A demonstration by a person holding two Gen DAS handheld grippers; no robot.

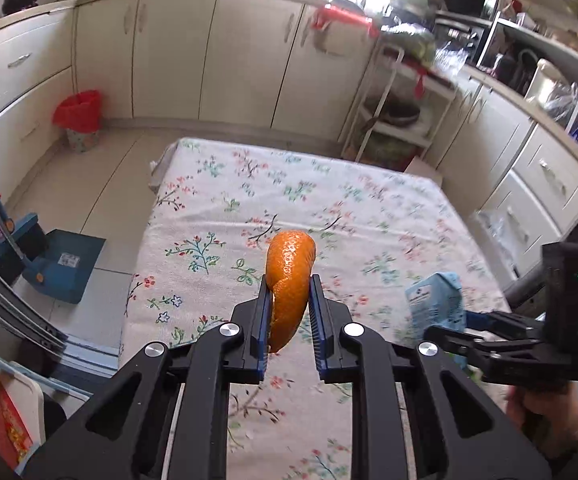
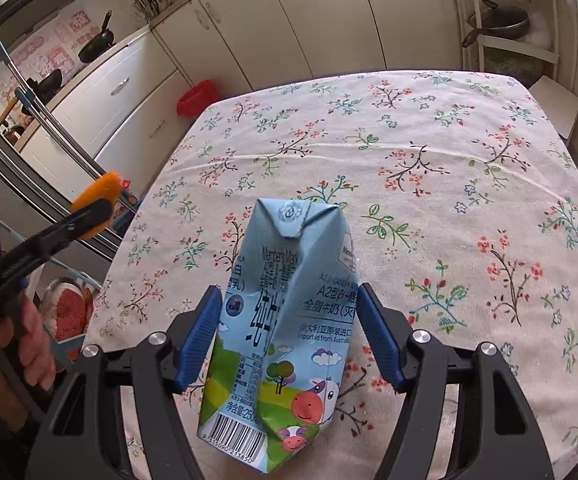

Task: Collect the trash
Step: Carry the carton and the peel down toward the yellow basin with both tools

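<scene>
Left gripper (image 1: 289, 312) is nearest in its own view: jaws narrow, pads pinching a curl of orange peel (image 1: 289, 284) edge-on, so the peel stands up btwn the blue pads w/ its rounded end poking out past the tips. Peel is off the table, held above the near edge of the floral cloth (image 1: 329, 200). From the right wrist view the same peel (image 2: 103, 196) shows at far left, out beyond the table's left edge, w/ the person's hand (image 2: 25, 344) on the grip.

Right gripper (image 2: 289, 316) stands fairly wide but not free: both pads press the sides of a blue milk carton (image 2: 285, 320), which is creased and dented, prob. empty. Carton lies along the fingers, folded top pointing toward the far edge, barcode end toward the camera. It looks lifted clear of the cloth near the near edge, though contact underneath can't be confirmed.

Rest of the tabletop in view is bare cloth, so both trash items seem picked up. My read: next is the carry to a bin. A bin w/ red liner (image 1: 79, 116) sits on the floor by the cabinets, beyond the table's far-left corner. Likely risk: the peel is thin and gripped on its edge, so it could slip out during the swing over.
</scene>
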